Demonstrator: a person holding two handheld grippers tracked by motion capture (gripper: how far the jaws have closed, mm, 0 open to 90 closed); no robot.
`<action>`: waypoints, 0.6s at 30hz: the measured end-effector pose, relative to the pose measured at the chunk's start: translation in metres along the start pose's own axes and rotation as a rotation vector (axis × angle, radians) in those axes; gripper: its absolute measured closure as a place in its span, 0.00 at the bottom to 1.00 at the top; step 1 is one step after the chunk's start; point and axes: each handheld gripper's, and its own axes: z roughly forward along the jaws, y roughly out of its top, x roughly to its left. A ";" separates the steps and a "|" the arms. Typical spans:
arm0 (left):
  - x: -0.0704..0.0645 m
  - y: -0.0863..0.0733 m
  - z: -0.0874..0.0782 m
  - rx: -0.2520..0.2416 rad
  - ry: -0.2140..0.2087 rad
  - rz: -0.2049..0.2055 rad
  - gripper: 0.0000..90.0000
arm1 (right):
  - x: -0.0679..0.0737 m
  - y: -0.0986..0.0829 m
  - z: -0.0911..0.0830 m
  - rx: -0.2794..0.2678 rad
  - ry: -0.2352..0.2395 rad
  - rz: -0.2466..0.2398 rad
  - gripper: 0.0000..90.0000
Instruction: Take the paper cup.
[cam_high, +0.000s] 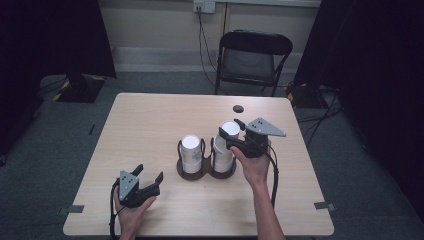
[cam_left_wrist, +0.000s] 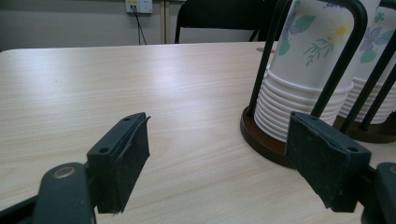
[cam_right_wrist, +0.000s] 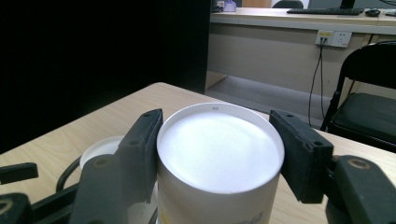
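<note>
- Over the surface (cam_high: 150, 130) in the high view, the right claw (cam_high: 231, 134) sits at the top of the right cup stack (cam_high: 223, 155), upright in the holder (cam_high: 186, 173); the left claw (cam_high: 149, 179) hangs well apart, nearer the left cup stack (cam_high: 191, 152).
- Left gripper view: jaws wide apart, holding nothing; that stack (cam_left_wrist: 308, 70) stands ahead to the right.
- Right gripper view: jaws straddle the top cup (cam_right_wrist: 219, 154); the left jaw looks to touch, the right stands just off.
</note>
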 end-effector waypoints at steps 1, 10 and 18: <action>0.001 0.000 0.000 -0.002 -0.005 -0.003 0.24 | 0.000 0.001 -0.001 -0.003 0.004 0.000 0.41; 0.003 0.000 0.001 0.002 -0.036 -0.019 0.25 | -0.001 0.002 -0.012 -0.031 0.015 0.035 0.41; 0.003 0.001 0.003 0.013 -0.062 -0.037 0.28 | -0.005 -0.002 -0.023 -0.065 0.049 0.082 0.41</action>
